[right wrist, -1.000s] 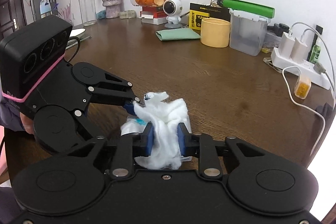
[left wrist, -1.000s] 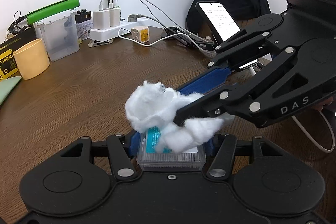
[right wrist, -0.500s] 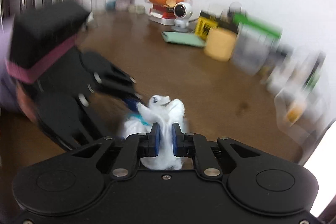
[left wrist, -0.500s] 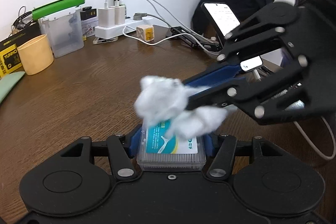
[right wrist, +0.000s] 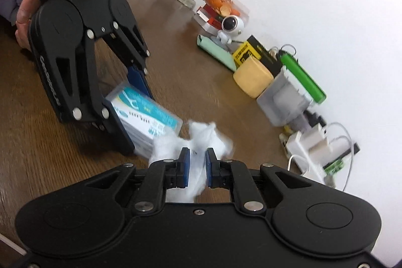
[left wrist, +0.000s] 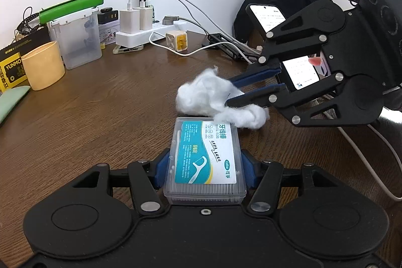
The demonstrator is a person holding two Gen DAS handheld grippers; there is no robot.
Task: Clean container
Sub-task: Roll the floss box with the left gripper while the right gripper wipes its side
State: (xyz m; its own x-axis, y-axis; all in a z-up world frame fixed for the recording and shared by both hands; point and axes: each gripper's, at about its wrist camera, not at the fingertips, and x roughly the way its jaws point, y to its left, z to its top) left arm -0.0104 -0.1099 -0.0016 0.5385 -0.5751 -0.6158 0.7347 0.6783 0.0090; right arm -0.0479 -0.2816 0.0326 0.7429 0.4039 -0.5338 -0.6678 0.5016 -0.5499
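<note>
The brown wooden table (left wrist: 95,102) spreads wide and bare ahead of me on the left, with clutter only along the white wall; its near edge is hidden under my own gripper bodies in both views. My left gripper (left wrist: 204,167) is clamped on the clear floss-pick container (left wrist: 204,160), blue pads pressing on its two long sides, label up. The box's near end is cut off behind the gripper housing, and from the right wrist view its far side is hidden by the left gripper's (right wrist: 120,102) fingers. That view is tilted and somewhat smeared, so the label print there won't read. My right gripper (right wrist: 197,165) is squeezed shut on the white cotton wad (right wrist: 198,142), which bulges out past the blue pads. In the left view the cotton wad (left wrist: 211,97) sits at the container's far end, touching its far right corner. Behind the right gripper (left wrist: 233,94), a lit phone (left wrist: 268,16) is partly blocked by its linkage. A yellow cup (left wrist: 42,64) stands well clear at the left.
</note>
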